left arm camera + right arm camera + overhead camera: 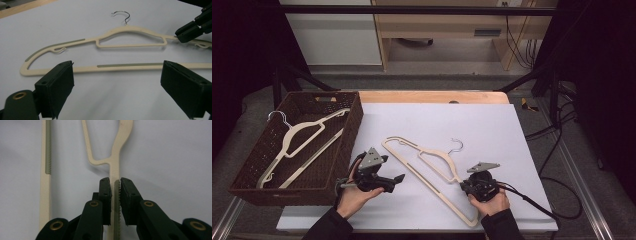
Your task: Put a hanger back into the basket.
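Jaws pinching cream hanger (115, 170) (right gripper (115, 202)), wicker basket (347, 145) holding another hanger (299, 137)

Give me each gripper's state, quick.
Left gripper: open, holding nothing, facing the hanger.
Right gripper: shut on the hanger's shoulder bar.

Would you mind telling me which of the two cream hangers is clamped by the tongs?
The hanger on the white sheet, not the one in the brown basket. The right tongs are shut on its upper arm.
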### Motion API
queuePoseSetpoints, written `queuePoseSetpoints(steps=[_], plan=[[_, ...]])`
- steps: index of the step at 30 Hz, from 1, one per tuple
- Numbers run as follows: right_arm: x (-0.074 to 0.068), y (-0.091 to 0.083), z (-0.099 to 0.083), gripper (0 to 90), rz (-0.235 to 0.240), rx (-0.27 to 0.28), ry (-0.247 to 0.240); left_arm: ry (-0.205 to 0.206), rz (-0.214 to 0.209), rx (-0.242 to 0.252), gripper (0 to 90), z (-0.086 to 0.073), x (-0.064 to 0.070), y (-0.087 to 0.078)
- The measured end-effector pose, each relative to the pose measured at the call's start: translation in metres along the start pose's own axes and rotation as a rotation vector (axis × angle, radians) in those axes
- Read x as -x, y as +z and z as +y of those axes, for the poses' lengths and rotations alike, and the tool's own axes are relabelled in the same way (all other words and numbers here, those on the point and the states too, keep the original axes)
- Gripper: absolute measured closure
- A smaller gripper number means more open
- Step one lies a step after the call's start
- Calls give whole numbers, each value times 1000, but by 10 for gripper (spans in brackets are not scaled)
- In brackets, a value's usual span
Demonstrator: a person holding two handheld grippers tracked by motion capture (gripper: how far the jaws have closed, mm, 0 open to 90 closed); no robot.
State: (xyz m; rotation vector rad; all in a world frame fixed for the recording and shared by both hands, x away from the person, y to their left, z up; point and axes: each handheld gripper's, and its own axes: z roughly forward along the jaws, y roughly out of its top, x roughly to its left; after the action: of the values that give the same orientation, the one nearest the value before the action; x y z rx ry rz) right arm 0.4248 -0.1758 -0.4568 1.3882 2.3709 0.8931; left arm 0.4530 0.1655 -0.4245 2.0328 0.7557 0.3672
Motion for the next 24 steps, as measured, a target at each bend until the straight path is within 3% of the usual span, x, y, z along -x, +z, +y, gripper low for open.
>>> queuePoseSetpoints(steps=[3, 4, 5, 9, 14, 17, 24], plan=[[4, -7, 1, 801, 9, 12, -16, 8, 1, -6, 117, 11, -1, 10], [3, -7, 1, 801, 0, 25, 13, 5, -5, -5, 119, 15, -1, 14], [5, -9, 1, 801, 6, 23, -20, 9, -8, -9, 123, 19, -1, 18], [7, -14, 2, 801, 3, 49, -41, 24, -25, -25, 130, 35, -1, 39], [7, -21, 2, 802, 7, 64, -43, 39, -37, -69, 144, 47, -4, 64], [7, -23, 2, 801, -1, 69, -44, 26, -49, -81, 151, 53, -6, 78], [9, -28, 2, 802, 10, 89, -60, 48, -58, -110, 169, 65, -12, 106]])
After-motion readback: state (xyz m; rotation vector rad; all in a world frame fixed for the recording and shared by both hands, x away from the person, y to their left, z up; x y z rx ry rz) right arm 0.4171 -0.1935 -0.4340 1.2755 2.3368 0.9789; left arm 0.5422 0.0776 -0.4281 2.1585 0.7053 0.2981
